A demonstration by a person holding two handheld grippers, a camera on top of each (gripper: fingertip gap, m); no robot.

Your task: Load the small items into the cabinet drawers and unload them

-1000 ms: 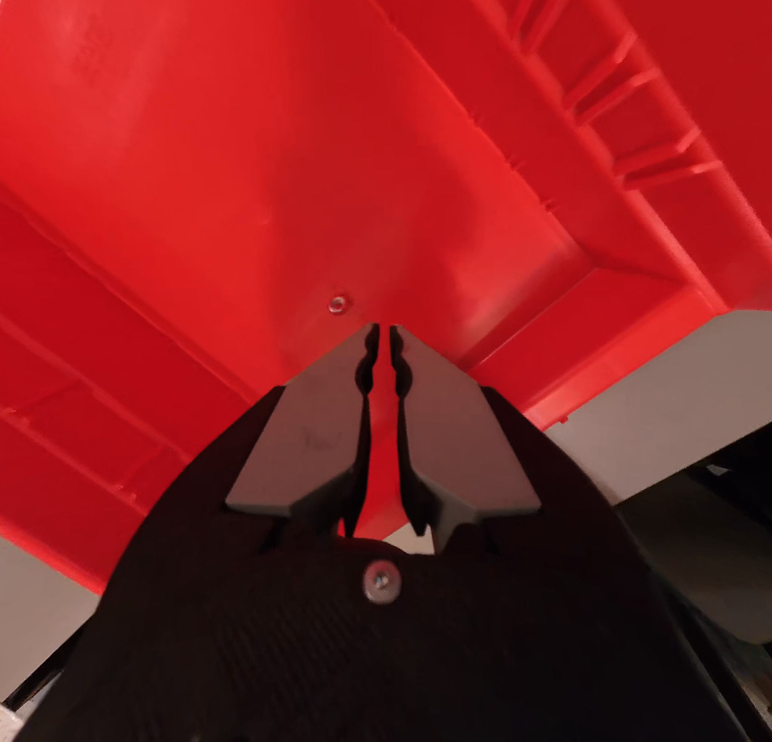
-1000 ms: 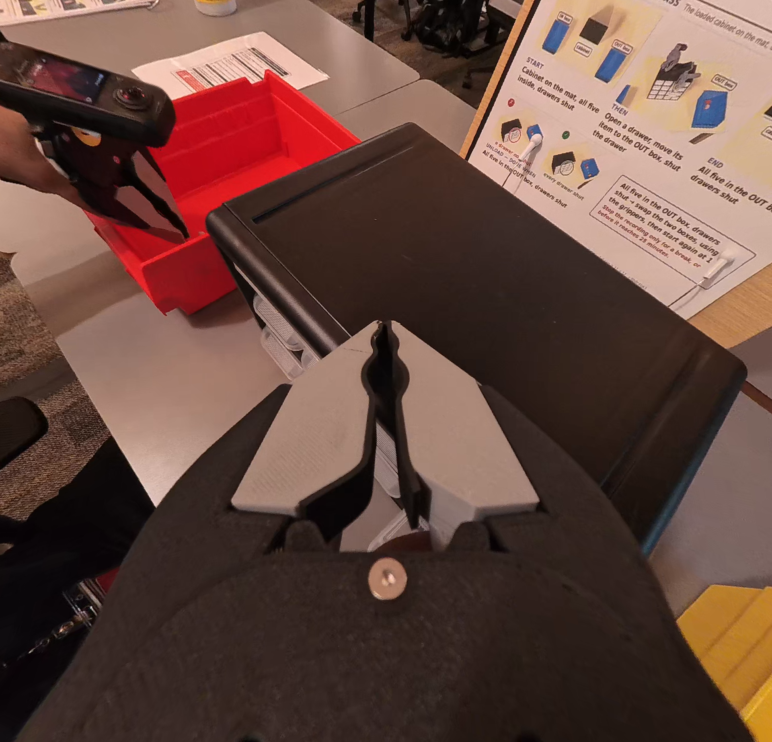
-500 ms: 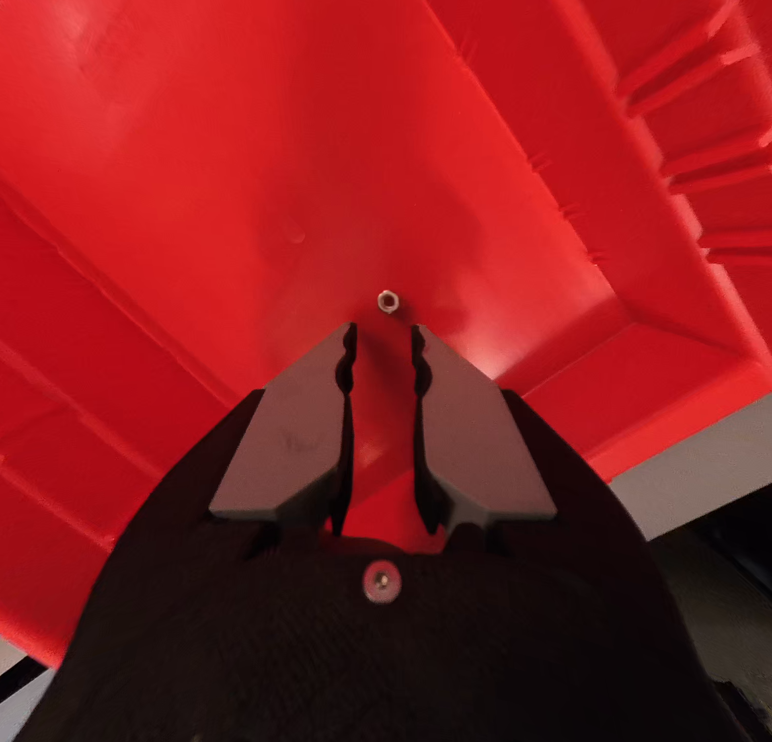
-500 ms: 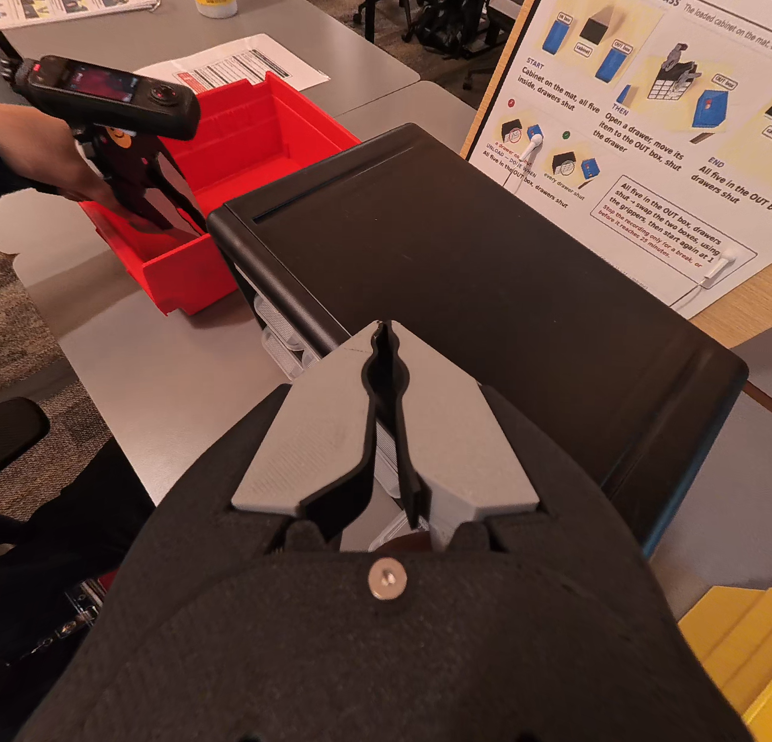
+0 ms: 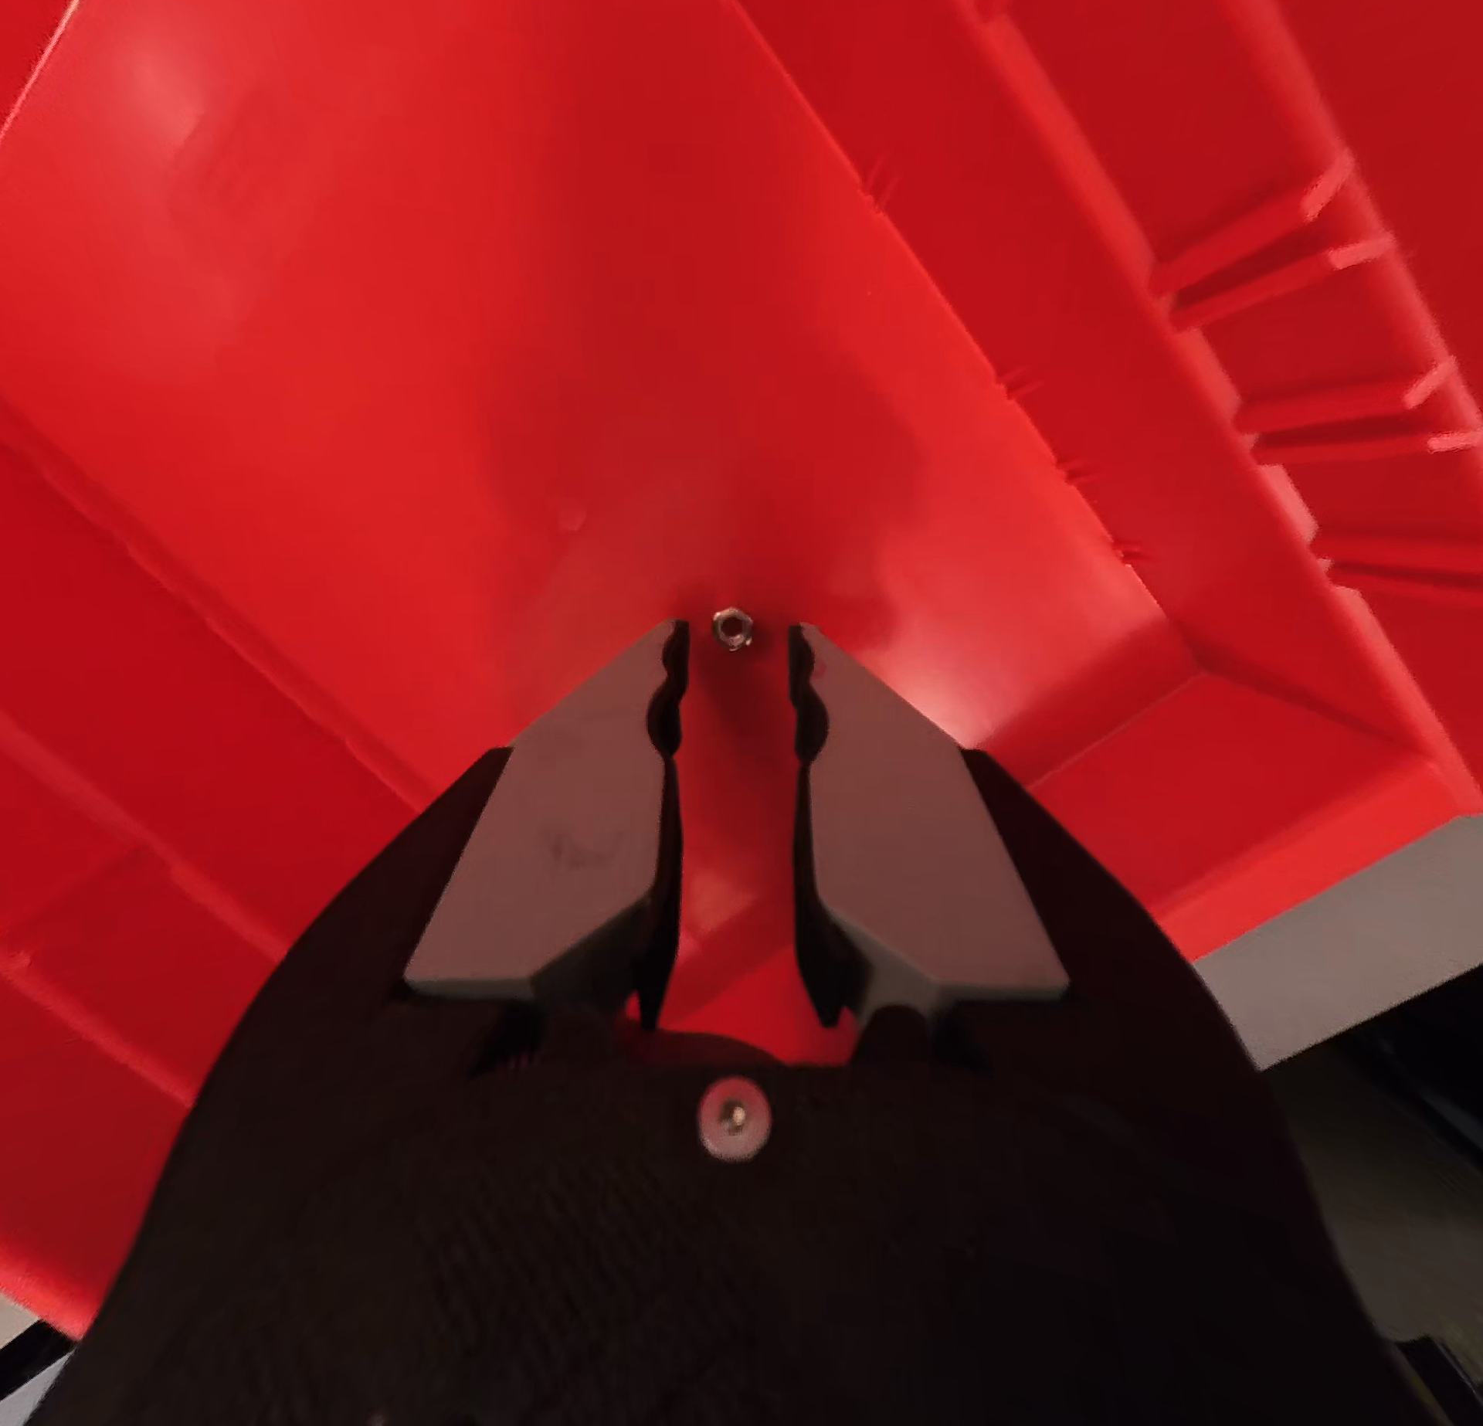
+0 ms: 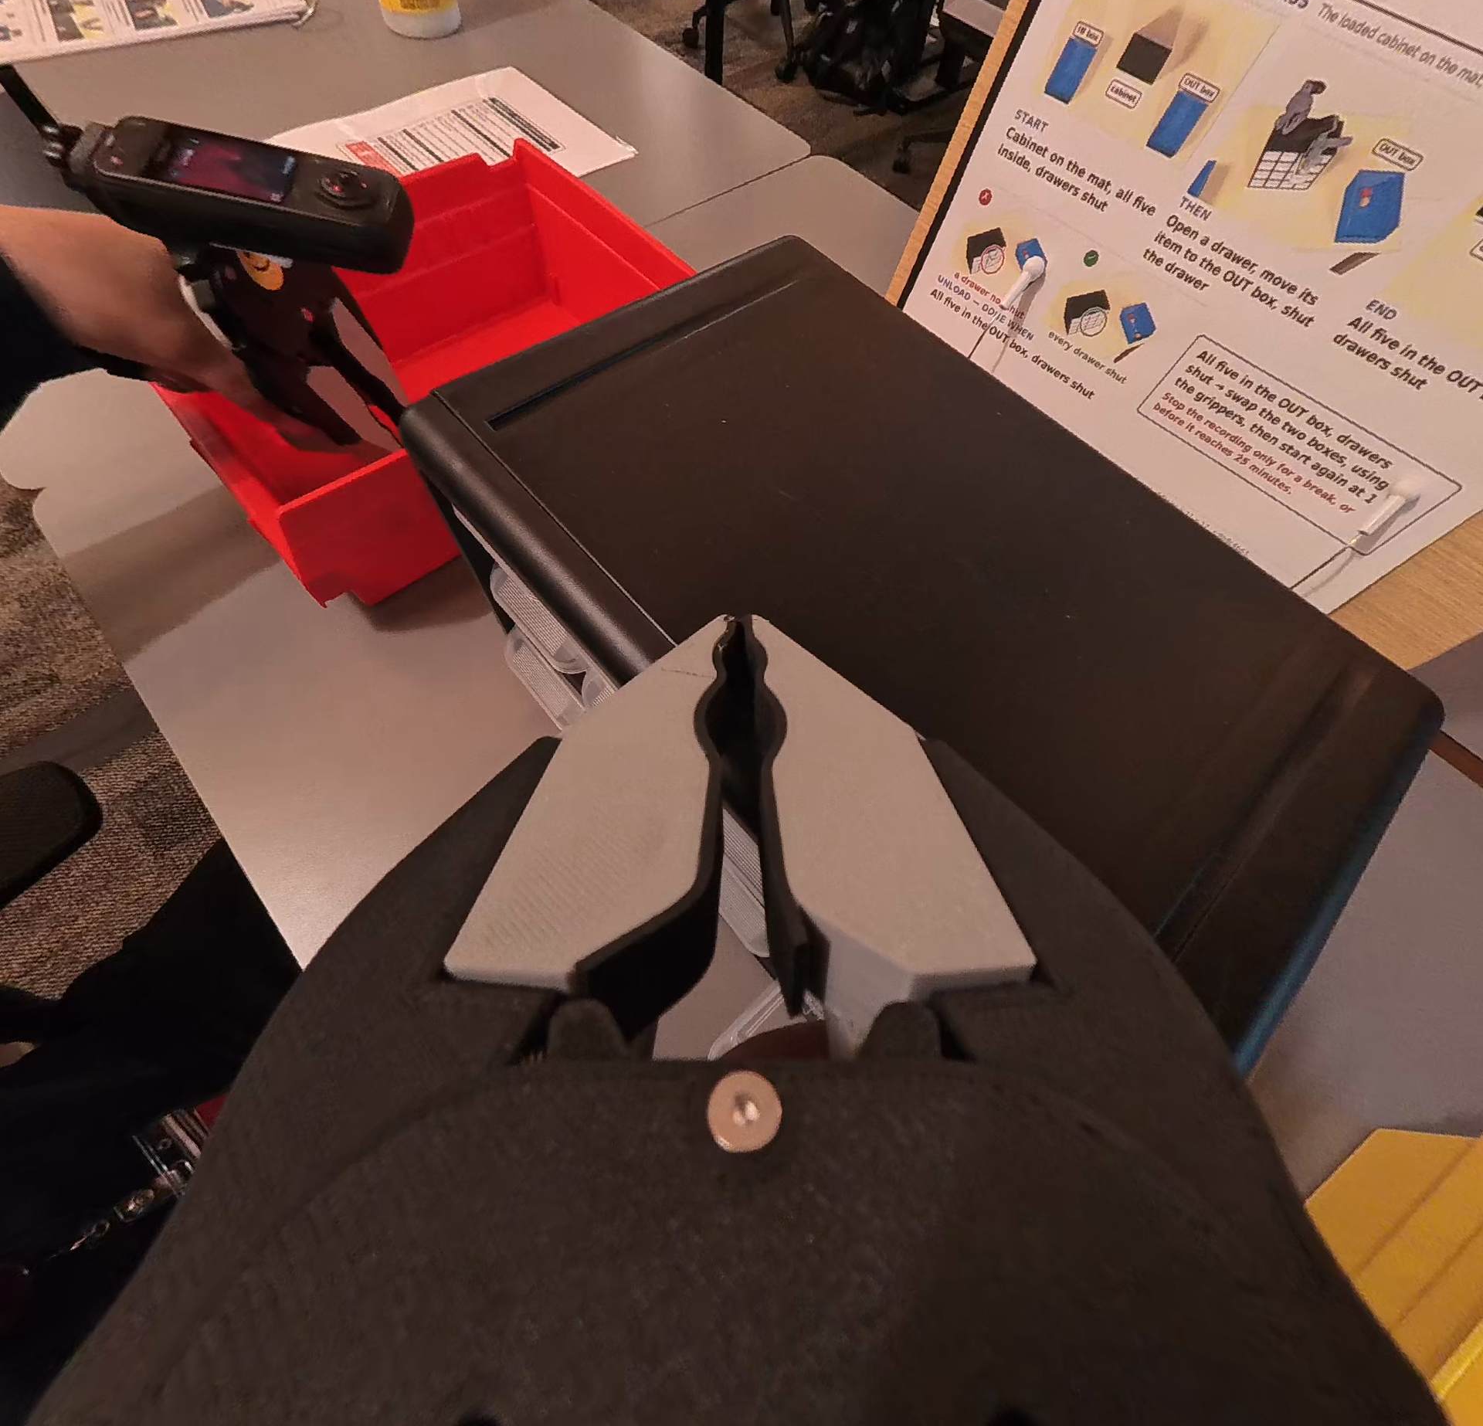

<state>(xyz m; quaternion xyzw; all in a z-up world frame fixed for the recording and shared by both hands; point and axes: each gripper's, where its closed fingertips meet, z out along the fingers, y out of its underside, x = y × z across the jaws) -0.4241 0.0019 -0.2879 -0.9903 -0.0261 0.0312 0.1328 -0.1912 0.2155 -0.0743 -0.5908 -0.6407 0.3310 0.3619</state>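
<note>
Left gripper (image 5: 737,635): fingers spread, gap either side of one small metal hex nut (image 5: 731,631) lying flat on floor of red bin (image 5: 401,304), hole facing camera, no long axis.
Right gripper (image 6: 740,625): fingers pressed together, bare, over one black cabinet (image 6: 883,488); clear drawer fronts (image 6: 534,625) visible.
One red bin, otherwise bare.
</note>
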